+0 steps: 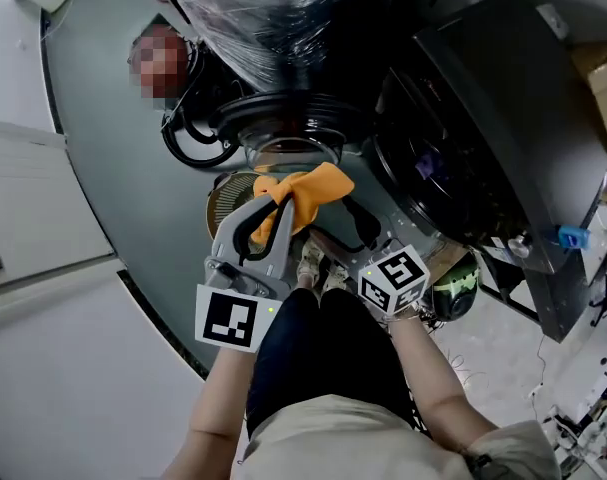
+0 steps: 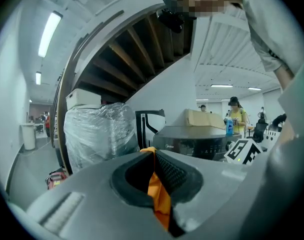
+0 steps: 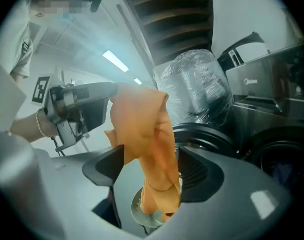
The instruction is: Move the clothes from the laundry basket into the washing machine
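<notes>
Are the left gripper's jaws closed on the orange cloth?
Yes, the left gripper has its jaws pinched together on the orange cloth in its own view.

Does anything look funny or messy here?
Nothing looks spilled or broken. The only unusual bit is the orange cloth. The left gripper pinches part of it, and the rest droops, crumpled, between the open jaws of the right gripper, which isn't squeezing it.

Washing machine (image 1: 503,98) on grey floor (image 1: 103,168)
</notes>
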A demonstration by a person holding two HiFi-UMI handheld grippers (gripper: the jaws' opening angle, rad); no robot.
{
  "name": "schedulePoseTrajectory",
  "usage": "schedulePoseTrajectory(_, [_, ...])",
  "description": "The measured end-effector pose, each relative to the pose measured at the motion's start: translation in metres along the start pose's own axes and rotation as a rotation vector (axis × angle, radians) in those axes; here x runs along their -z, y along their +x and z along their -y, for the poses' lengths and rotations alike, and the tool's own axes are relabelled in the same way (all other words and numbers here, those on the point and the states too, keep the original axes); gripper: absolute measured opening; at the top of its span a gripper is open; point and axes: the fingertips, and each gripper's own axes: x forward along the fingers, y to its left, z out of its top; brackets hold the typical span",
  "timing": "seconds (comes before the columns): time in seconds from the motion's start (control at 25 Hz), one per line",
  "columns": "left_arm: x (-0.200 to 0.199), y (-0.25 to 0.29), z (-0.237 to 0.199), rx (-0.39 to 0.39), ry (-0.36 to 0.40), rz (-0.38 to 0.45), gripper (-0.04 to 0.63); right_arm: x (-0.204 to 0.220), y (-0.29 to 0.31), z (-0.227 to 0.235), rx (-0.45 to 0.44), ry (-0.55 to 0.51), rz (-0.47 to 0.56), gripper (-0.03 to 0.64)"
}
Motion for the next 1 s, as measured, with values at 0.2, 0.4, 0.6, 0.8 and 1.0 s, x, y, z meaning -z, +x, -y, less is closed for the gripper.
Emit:
schedulePoseTrajectory(0.2, [-0.052, 0.013, 0.033, 0.099, 0.035, 0.067, 0.011, -0.019, -0.033, 0.006, 0.076, 0.019, 0.063, 0.401])
schedulePoseTrajectory(0.4, [-0.09, 0.024, 0.063, 0.213, 0.06, 0.123, 0.011, -0.018, -0.038, 0.02, 0.189, 0.051, 0.067, 0.466])
schedulePoseTrajectory(0.6, [-0.121, 0.048, 0.092, 0.32, 0.043, 0.165, 0.011, -0.007, -0.041, 0.058, 0.307, 0.132, 0.043, 0.456])
schedulePoseTrajectory(0.8, [-0.14, 0.061, 0.112, 0.397, 0.045, 0.21, 0.011, 0.013, -0.06, 0.093, 0.409, 0.245, 0.036, 0.291])
schedulePoseTrajectory(1.0, [-0.145, 0.071, 0.126, 0.444, 0.038, 0.232, 0.011, 0.017, -0.076, 0.11, 0.463, 0.257, 0.053, 0.115])
